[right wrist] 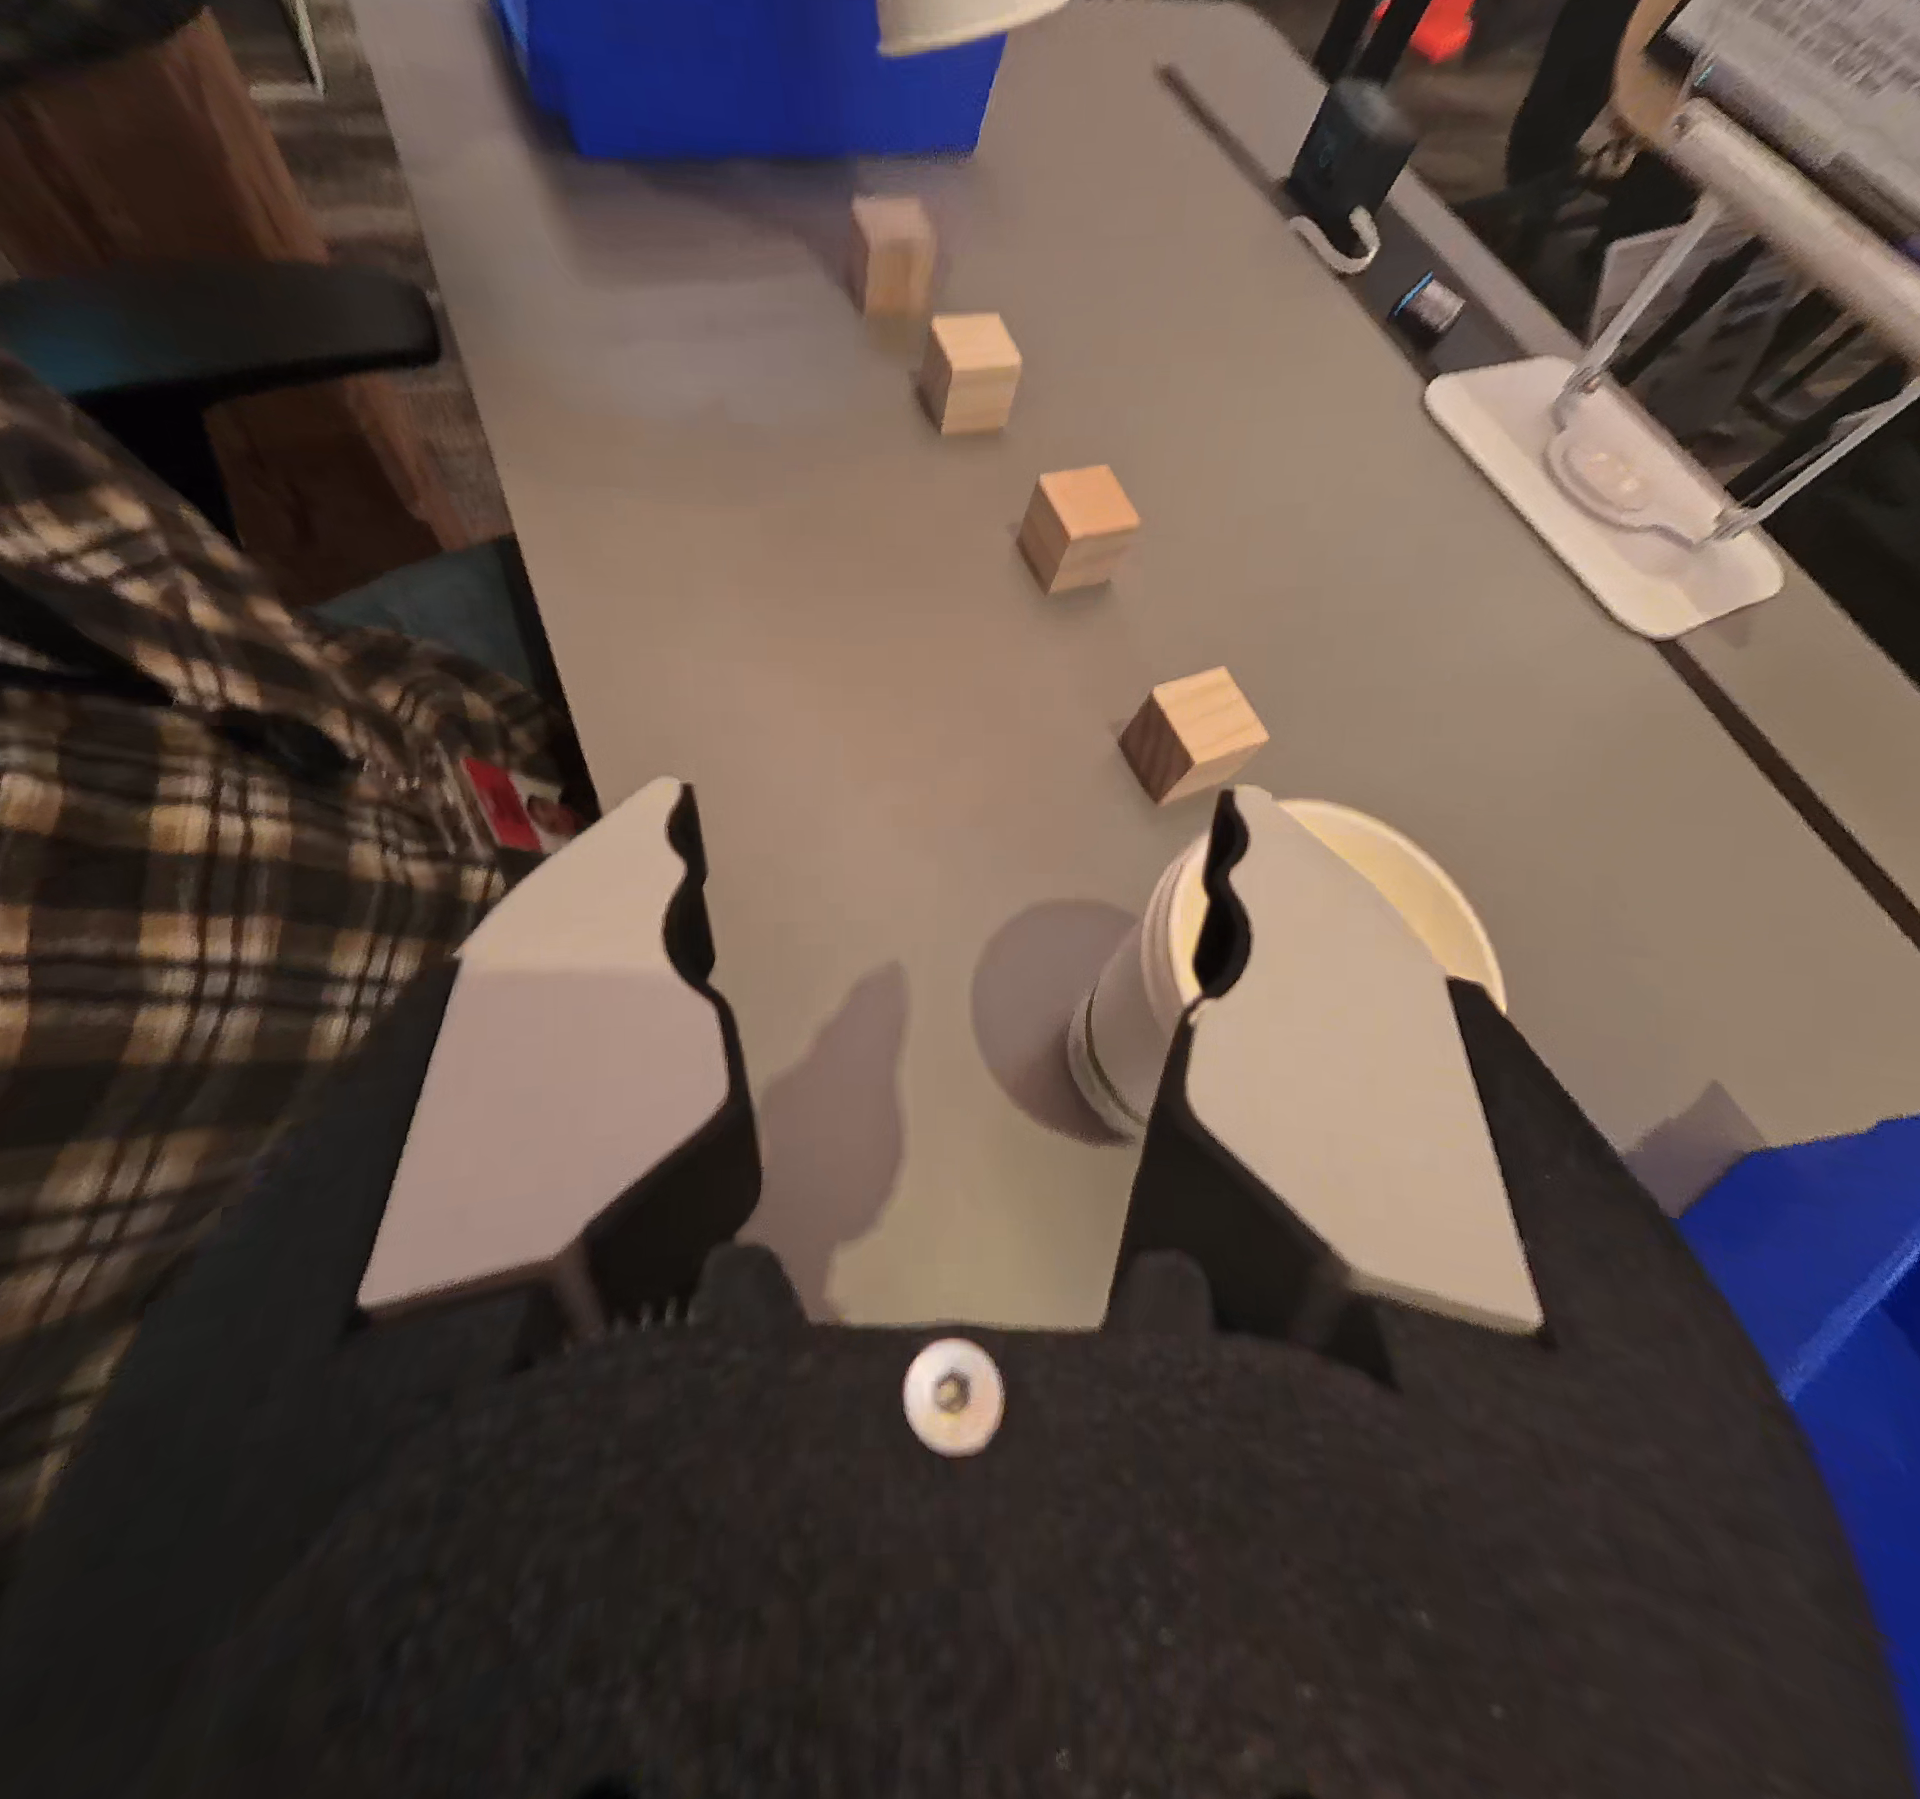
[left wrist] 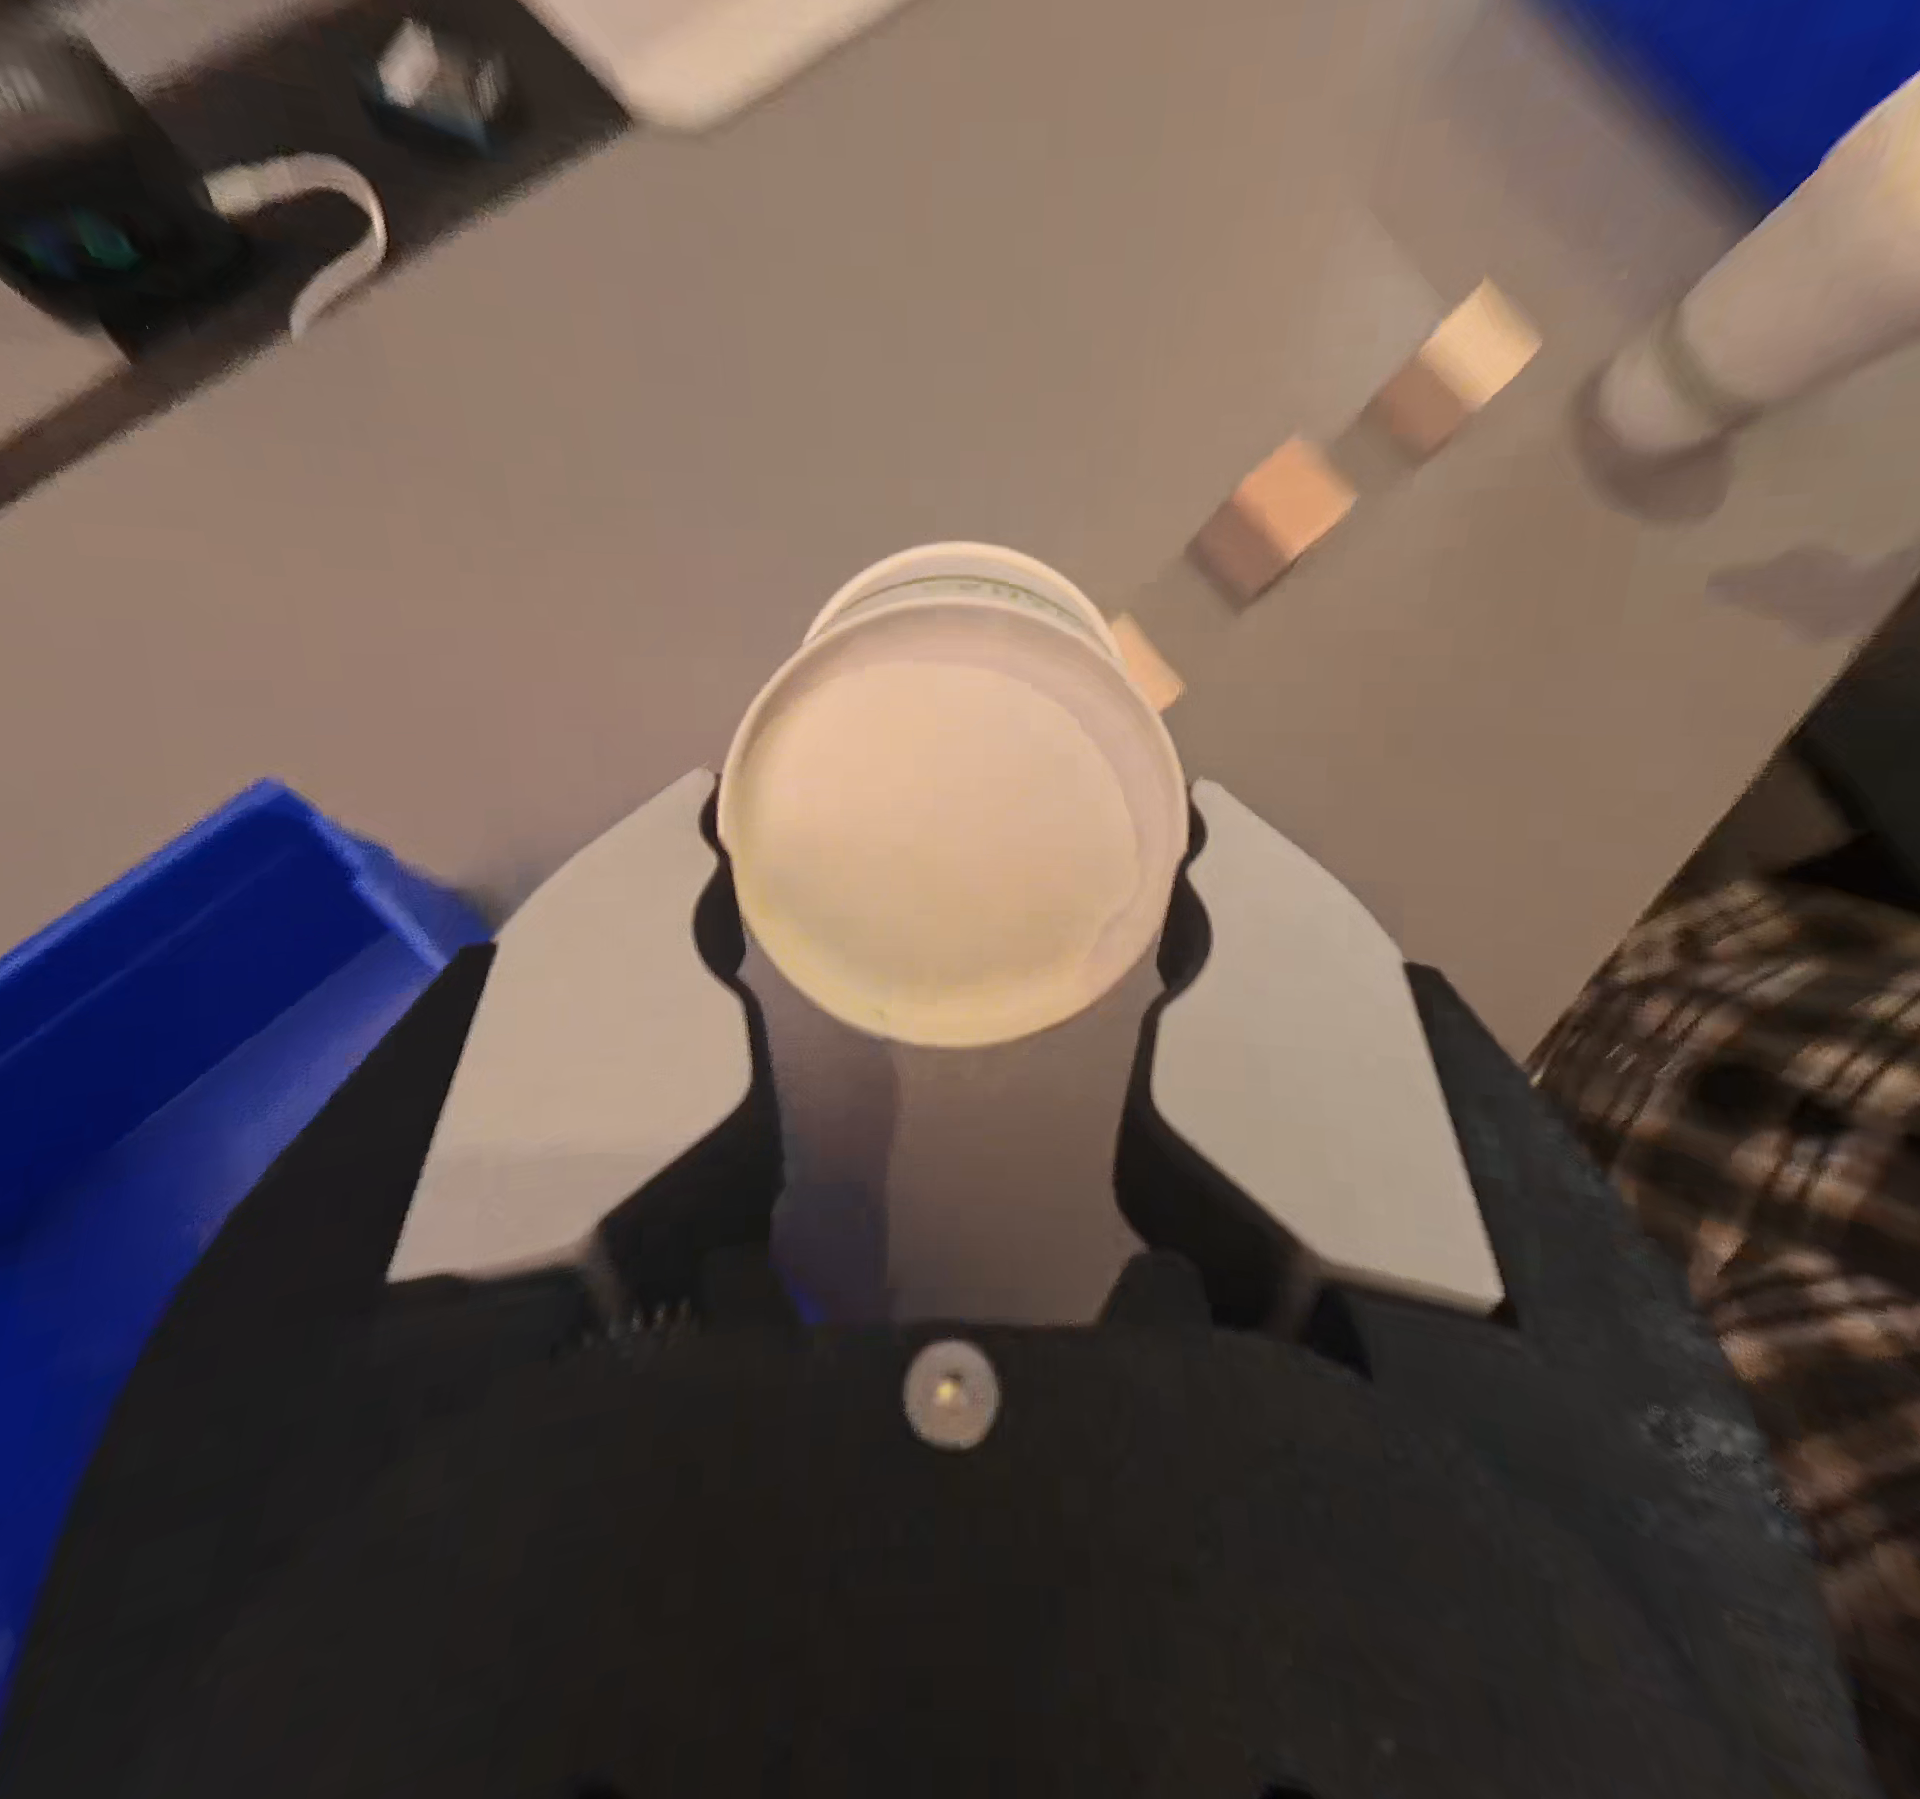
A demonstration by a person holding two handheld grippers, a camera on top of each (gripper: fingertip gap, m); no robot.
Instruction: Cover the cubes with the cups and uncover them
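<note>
A cup (left wrist: 951, 866) is held inverted in the closed left gripper (left wrist: 951, 876), above the table (right wrist: 727, 710). The right gripper (right wrist: 961, 928) is spread wide, empty, beside a cup stack (right wrist: 1153, 980). All four cubes (right wrist: 1078, 527) along the table's middle remain uncovered; no covering is done.

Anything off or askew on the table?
Nothing spilled or damaged. The four wooden cubes sit in a row, all uncovered. The left gripper holds one paper cup upside down in the air; a cup stack stands by the open right gripper.
</note>
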